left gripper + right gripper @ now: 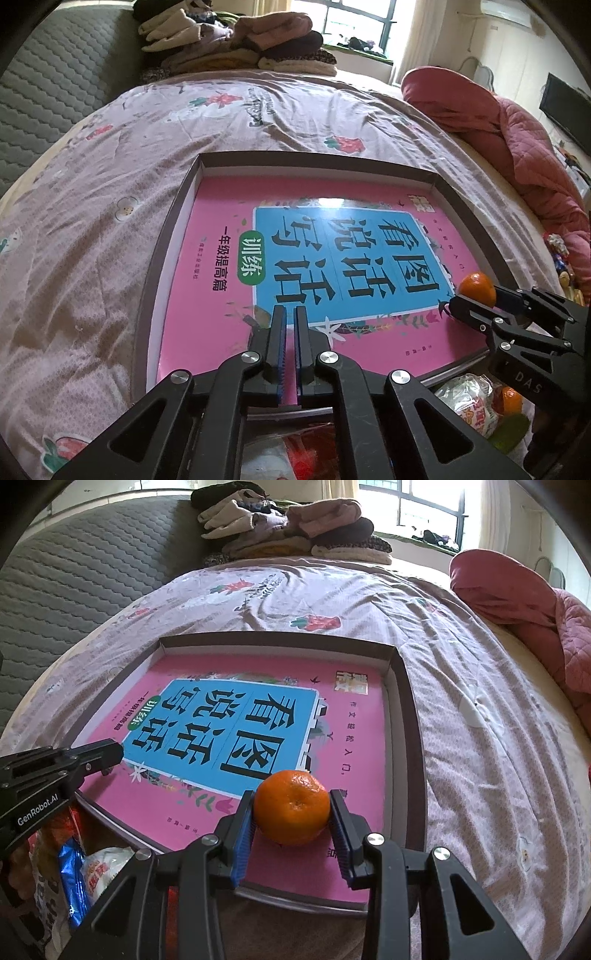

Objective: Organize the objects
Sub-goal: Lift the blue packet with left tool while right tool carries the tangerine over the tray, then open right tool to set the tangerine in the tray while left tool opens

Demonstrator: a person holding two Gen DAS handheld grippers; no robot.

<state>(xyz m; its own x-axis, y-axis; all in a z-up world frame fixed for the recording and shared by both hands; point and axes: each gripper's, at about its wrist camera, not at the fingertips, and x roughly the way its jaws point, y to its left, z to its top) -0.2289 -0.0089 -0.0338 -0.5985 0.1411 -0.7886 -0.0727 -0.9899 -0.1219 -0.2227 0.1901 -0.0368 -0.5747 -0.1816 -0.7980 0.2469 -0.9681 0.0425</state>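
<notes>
A pink workbook with a blue title panel [332, 258] lies in a shallow brown-rimmed box [162, 236] on the bed; both also show in the right wrist view, the book [236, 731] and the box rim [410, 716]. My right gripper [291, 812] is shut on an orange mandarin [291, 806], resting low over the book's near right part. In the left wrist view the mandarin [477, 288] shows at the right gripper's tip. My left gripper [290, 314] is shut and empty, over the book's near edge; it shows at the left in the right wrist view [110, 755].
Snack packets [74, 871] and another mandarin [511, 400] lie in front of the box. Folded clothes [240, 40] are piled at the far end of the bed. A red quilt [517, 140] is bunched at the right. A grey padded headboard [74, 572] stands on the left.
</notes>
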